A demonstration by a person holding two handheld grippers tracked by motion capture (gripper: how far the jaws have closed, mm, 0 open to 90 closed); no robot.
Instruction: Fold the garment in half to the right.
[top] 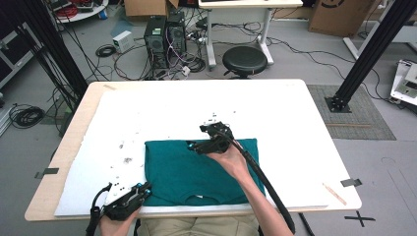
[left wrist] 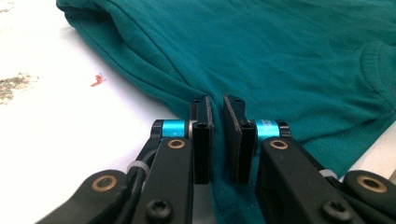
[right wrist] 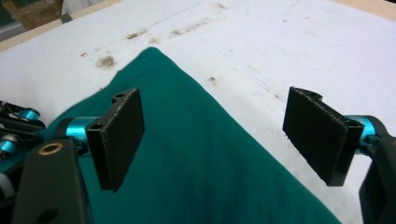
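A teal shirt (top: 196,172) lies folded flat on the white sheet, near the table's front edge. My left gripper (top: 145,188) is at the shirt's near left corner. In the left gripper view its jaws (left wrist: 217,116) stand almost together, and a fold of the shirt's (left wrist: 280,56) edge is pinched between the pads. My right gripper (top: 196,137) hovers over the shirt's far edge, held in a hand that reaches across the cloth. Its jaws (right wrist: 212,130) are wide apart with nothing between them, and the shirt (right wrist: 187,177) lies below.
The white sheet (top: 172,108) covers most of the wooden table and has dirt specks (top: 127,160) left of the shirt. A thin wooden stick (top: 334,193) lies at the front right. Beyond the table stand a black stool (top: 244,60) and computer towers (top: 164,34).
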